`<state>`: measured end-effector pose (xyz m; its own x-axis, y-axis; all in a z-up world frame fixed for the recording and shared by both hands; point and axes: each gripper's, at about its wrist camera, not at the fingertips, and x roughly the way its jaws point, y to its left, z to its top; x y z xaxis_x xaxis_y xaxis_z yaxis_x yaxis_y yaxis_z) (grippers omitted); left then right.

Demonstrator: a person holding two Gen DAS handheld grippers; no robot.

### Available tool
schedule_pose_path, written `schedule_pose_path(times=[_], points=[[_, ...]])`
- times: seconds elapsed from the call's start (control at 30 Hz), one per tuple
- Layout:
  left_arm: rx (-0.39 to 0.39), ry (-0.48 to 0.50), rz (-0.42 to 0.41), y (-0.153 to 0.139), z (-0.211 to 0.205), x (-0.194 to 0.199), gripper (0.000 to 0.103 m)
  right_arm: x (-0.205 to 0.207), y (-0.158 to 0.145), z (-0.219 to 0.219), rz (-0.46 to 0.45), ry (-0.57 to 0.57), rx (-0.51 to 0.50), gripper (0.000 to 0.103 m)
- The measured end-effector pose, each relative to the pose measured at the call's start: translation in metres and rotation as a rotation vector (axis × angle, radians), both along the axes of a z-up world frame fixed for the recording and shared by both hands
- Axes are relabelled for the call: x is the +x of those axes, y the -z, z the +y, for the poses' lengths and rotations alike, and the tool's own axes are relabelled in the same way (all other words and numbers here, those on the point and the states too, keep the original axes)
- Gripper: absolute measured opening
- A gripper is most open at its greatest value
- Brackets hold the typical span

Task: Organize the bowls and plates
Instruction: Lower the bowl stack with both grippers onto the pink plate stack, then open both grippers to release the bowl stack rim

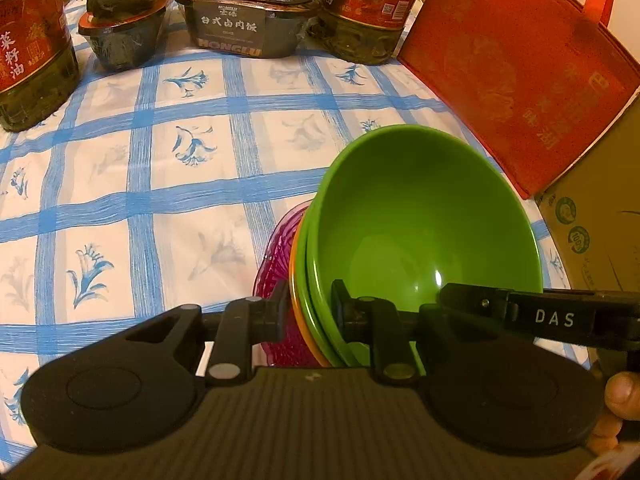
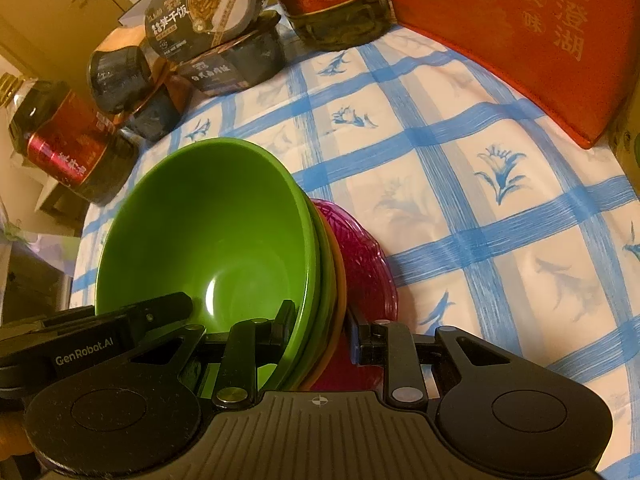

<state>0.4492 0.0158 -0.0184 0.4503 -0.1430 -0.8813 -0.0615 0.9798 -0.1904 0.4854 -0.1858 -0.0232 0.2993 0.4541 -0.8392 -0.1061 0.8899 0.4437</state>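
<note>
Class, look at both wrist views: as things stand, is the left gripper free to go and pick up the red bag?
Probably not. The left gripper is shut on the rims of the stacked bowls, as is the right gripper. The way across the cloth to the red bag looks open, but the stack must be set down first.

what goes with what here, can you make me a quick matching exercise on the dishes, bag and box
Things:
1 top bowl
2 ribbed plate
3 tote bag
4 cardboard box

Descriptions:
a red, standing at the cloth's edge
b green, innermost of the stack
c brown, printed round logos
d magenta, outermost of the stack

Pairs: 1-b, 2-d, 3-a, 4-c
</note>
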Motion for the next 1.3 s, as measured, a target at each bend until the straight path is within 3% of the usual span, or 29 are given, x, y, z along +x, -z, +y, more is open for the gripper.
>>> schedule_pose_path(times=[0.33,0.37,0.47,0.5,0.6,0.97,1.17,1.3], points=[[0.002,0.003,-0.011,0.002,0.000,-0.001,0.020,-0.003,0.001,-0.002,-0.030,-0.012,0.010,0.030],[0.002,0.004,-0.015,0.001,0.000,-0.001,0.020,-0.003,0.000,-0.002,-0.041,-0.014,0.000,0.034],[0.006,-0.007,-0.032,-0.002,0.000,-0.004,0.020,-0.006,-0.003,-0.003,-0.064,-0.003,-0.009,0.063],[0.008,-0.010,-0.038,-0.003,0.001,-0.005,0.021,-0.006,-0.004,-0.004,-0.071,0.002,-0.001,0.066],[0.016,-0.015,-0.053,-0.005,0.001,-0.007,0.028,-0.008,-0.007,-0.005,-0.082,0.000,0.010,0.067],[0.020,-0.024,-0.087,-0.012,0.001,-0.022,0.073,-0.018,-0.015,-0.005,-0.100,-0.009,0.006,0.068],[0.033,-0.032,-0.107,-0.018,0.004,-0.030,0.084,-0.024,-0.021,-0.009,-0.112,-0.006,0.001,0.069],[0.083,-0.025,-0.139,-0.022,0.001,-0.037,0.084,-0.028,-0.027,-0.010,-0.117,-0.005,0.001,0.070]])
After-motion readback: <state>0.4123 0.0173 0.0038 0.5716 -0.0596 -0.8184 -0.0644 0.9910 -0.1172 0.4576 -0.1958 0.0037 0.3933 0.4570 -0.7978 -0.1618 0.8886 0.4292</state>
